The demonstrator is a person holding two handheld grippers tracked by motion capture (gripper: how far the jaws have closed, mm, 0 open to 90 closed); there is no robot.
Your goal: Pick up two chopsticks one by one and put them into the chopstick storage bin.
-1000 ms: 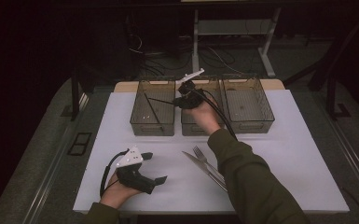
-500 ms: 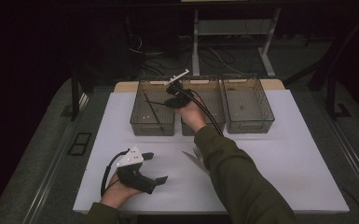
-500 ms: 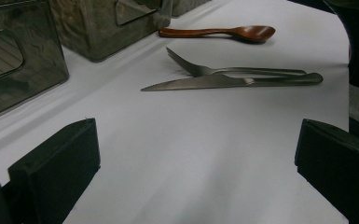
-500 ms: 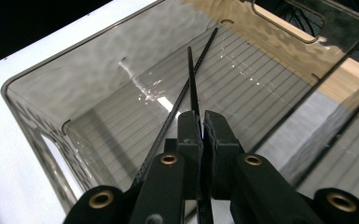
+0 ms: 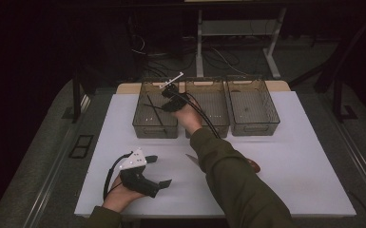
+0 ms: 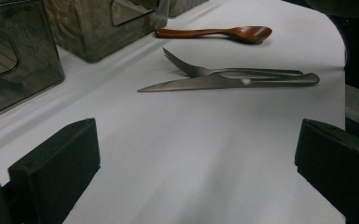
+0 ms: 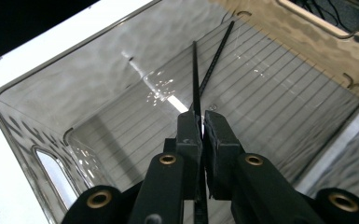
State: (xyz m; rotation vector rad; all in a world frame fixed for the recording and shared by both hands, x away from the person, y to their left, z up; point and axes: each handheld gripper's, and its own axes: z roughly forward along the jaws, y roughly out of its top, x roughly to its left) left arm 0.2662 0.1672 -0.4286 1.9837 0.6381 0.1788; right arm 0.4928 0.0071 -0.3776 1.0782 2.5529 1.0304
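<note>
My right gripper is shut on a thin black chopstick, which runs forward from between the pads and tilts down into the left clear bin. A second black chopstick lies on that bin's ribbed floor. In the high view the right gripper hangs over the left bin at the table's far side. My left gripper rests near the front left of the white table, open with nothing between its jaws.
A metal knife and fork lie side by side on the white table, with a wooden spoon beyond them. The middle bin and right bin stand beside the left one.
The right hand has carried the chopstick leftward from above the middle bin to above the left bin and has sunk a little. The left hand has kept still.
</note>
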